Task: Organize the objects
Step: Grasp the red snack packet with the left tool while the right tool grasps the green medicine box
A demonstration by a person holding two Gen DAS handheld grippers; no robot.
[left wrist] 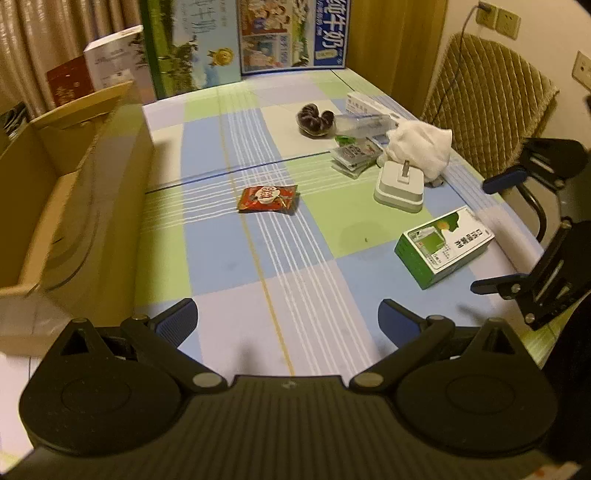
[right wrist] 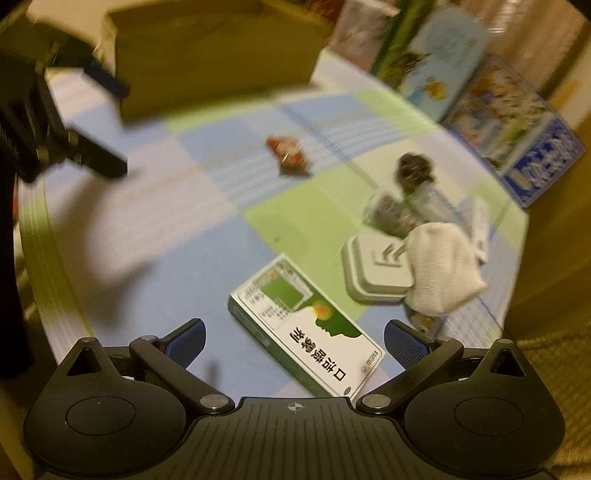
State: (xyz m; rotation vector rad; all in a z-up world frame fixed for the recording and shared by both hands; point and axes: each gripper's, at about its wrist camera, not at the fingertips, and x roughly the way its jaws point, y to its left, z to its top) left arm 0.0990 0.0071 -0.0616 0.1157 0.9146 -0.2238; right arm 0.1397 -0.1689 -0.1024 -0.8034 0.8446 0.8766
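Observation:
My left gripper (left wrist: 287, 325) is open and empty above the near part of the checked tablecloth (left wrist: 221, 251). A red snack packet (left wrist: 268, 198) lies ahead of it at mid-table. A green and white box (left wrist: 443, 246) lies to the right. My right gripper (right wrist: 294, 341) is open and empty, hovering just above that box (right wrist: 306, 328), which lies between its fingers. The right gripper also shows at the right edge of the left wrist view (left wrist: 495, 232). The right wrist view is blurred.
An open cardboard box (left wrist: 55, 206) stands at the table's left. A white dock (left wrist: 400, 186), a white cloth (left wrist: 421, 147), sachets (left wrist: 356, 157), a clear bottle (left wrist: 364, 123) and a dark scrunchie (left wrist: 314, 118) cluster at the right. Milk cartons (left wrist: 291, 33) stand at the back. A chair (left wrist: 491, 110) is right.

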